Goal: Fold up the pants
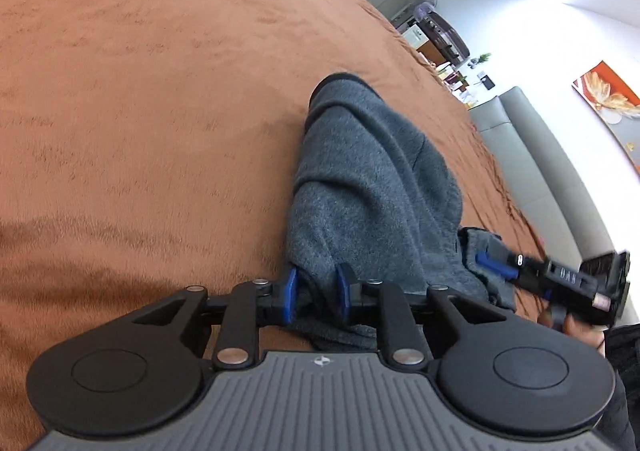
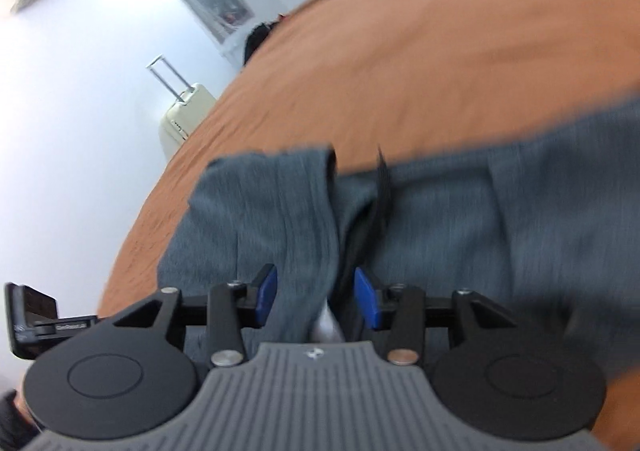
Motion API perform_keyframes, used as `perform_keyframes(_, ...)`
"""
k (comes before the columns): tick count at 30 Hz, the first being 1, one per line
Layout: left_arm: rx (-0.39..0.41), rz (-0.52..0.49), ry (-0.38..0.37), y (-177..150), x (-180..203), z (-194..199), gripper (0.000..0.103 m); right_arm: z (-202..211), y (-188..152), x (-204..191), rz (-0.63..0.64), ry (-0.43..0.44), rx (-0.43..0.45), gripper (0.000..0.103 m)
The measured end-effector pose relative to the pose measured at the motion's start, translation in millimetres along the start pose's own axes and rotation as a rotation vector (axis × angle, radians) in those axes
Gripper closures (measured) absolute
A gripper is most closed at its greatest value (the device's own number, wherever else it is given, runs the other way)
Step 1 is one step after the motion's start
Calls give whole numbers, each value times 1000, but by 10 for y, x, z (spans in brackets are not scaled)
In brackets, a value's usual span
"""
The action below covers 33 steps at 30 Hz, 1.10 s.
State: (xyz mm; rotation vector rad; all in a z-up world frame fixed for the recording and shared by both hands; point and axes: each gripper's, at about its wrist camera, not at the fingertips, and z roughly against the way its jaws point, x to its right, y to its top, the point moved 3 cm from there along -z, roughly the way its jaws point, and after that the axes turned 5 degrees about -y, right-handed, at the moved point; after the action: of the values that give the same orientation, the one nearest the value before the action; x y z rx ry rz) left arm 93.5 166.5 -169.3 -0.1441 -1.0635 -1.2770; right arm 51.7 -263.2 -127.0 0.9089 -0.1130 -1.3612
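You're gripping grey fleece pants (image 1: 372, 179) with both grippers.
Left gripper (image 1: 316, 291) and right gripper (image 2: 316, 293) are each pinching bunched fabric; the pants are lying on the rust-brown blanket (image 1: 160, 91).

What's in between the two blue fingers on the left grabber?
A bunched fold of the gray pants sits between the left gripper's blue fingers, pinched there. The left wrist view shows it, above the brown blanket.

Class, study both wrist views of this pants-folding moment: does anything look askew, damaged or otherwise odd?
Nothing is damaged or spilled. The grey pants are bunched and creased rather than flat on the brown blanket, gathered between the left gripper and right gripper. The right wrist view is motion-blurred.
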Motion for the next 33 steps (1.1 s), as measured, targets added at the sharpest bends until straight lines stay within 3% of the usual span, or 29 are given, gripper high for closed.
perform_keyframes(4,-23,16,5,6,-55,-13,77,-152,361,-217,160,19,16,58)
perform_keyframes(8,-43,28,20,9,-8,-108,78,-587,762,-592,354,60,-43,56)
perform_keyframes(11,-46,22,24,-6,19,-96,78,-1014,1002,-833,417,112,-116,56)
perform_keyframes(15,-96,24,14,8,-3,-176,85,-1598,1104,-1020,432,184,-285,58)
perform_keyframes(17,-124,15,24,14,5,-188,86,-1777,1064,-1019,443,170,-358,103)
perform_keyframes(19,-130,-10,17,20,67,-152,87,-1776,1098,-969,401,172,-351,103)
perform_keyframes(23,-129,-27,21,3,124,-156,87,-1559,1302,-839,298,234,-248,103)
perform_keyframes(27,-161,-80,86,-71,179,-258,87,-1848,1204,-805,301,150,-270,103)
perform_keyframes(28,-156,-86,96,-74,201,-250,86,-1922,1138,-805,311,118,-282,100)
perform_keyframes(31,-135,-99,107,-30,293,-165,83,-1886,1063,-808,315,63,-237,72)
perform_keyframes(33,-112,-127,122,6,386,-71,81,-1636,1106,-772,270,77,-171,70)
